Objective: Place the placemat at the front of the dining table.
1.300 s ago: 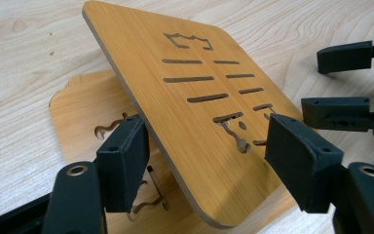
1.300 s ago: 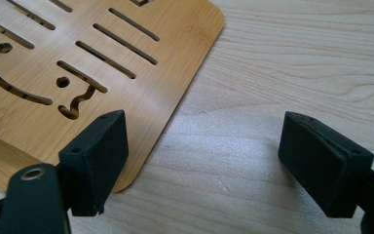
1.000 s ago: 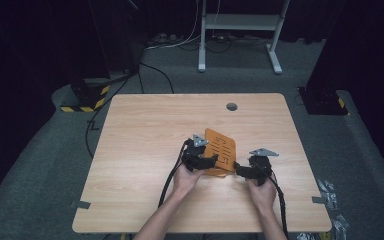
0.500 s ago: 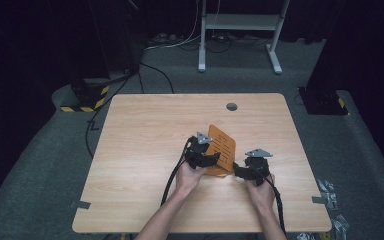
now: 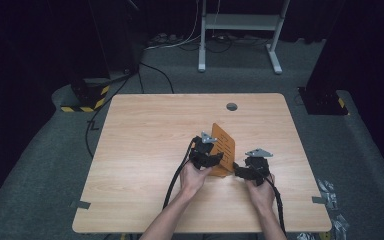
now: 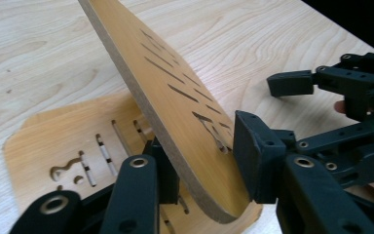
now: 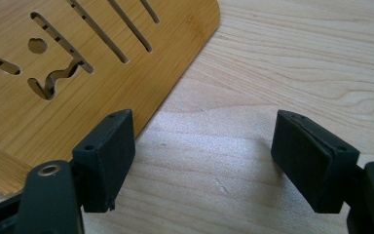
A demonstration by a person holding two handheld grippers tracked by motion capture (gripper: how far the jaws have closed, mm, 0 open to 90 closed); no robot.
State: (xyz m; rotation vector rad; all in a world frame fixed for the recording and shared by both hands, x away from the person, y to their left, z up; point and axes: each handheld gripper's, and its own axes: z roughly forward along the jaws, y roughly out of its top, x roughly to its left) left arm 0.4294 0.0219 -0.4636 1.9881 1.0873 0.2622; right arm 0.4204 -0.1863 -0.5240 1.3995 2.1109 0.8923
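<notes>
A bamboo slotted stand lies near the middle of the wooden table (image 5: 145, 140). Its base plate (image 6: 53, 146) rests flat, and its upper panel (image 6: 175, 97) is tilted up steeply above it. My left gripper (image 6: 209, 165) is shut on the panel's near edge. In the high view the raised panel (image 5: 224, 142) stands between my left gripper (image 5: 207, 157) and my right gripper (image 5: 250, 170). My right gripper (image 7: 202, 156) is open over bare table, with its left jaw beside the base plate's (image 7: 78, 73) rounded corner. The same open right gripper (image 6: 316, 83) appears beyond the panel in the left gripper view.
A round cable hole (image 5: 231, 106) sits near the table's far edge. On the grey carpet behind stand a white frame's legs (image 5: 240, 25) and a yellow-and-black striped block (image 5: 87, 97). Black cables trail from both grippers toward the table's near edge.
The upper panel has swung up from nearly flat to steeply tilted in my left gripper. Both hands have shifted slightly right and closer together.
</notes>
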